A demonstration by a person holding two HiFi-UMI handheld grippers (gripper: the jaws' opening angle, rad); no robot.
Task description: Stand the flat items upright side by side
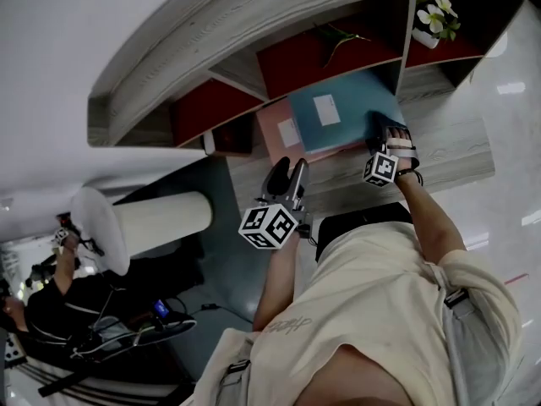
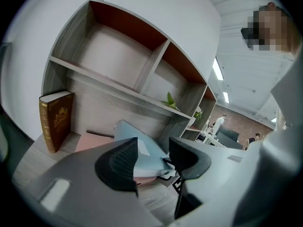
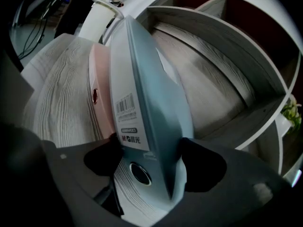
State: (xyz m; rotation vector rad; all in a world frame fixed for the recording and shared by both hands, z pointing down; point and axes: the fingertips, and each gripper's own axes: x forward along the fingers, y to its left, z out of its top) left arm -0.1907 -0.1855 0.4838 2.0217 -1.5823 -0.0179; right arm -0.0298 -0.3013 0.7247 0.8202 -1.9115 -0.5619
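A blue folder (image 1: 342, 108) with a white label lies slanted across a pink folder (image 1: 275, 129) on the grey wooden shelf board (image 1: 439, 146). My right gripper (image 1: 382, 131) is at the blue folder's near right corner. In the right gripper view its jaws (image 3: 151, 162) are shut on the blue folder (image 3: 142, 89) at the spine, both pads against it, and the pink folder (image 3: 99, 89) lies flat to the left. My left gripper (image 1: 287, 172) hovers in front of the folders, open and with nothing between its fingers (image 2: 151, 155). A brown book (image 2: 56, 119) stands upright at the shelf's left end.
The shelf unit has red-backed compartments (image 1: 325, 57) above the board. A white pot of flowers (image 1: 435, 19) stands at the top right, and a green sprig (image 2: 169, 100) sits on the middle shelf. A white cylinder (image 1: 144, 222) and a person at a cluttered desk (image 1: 59, 311) are to the left.
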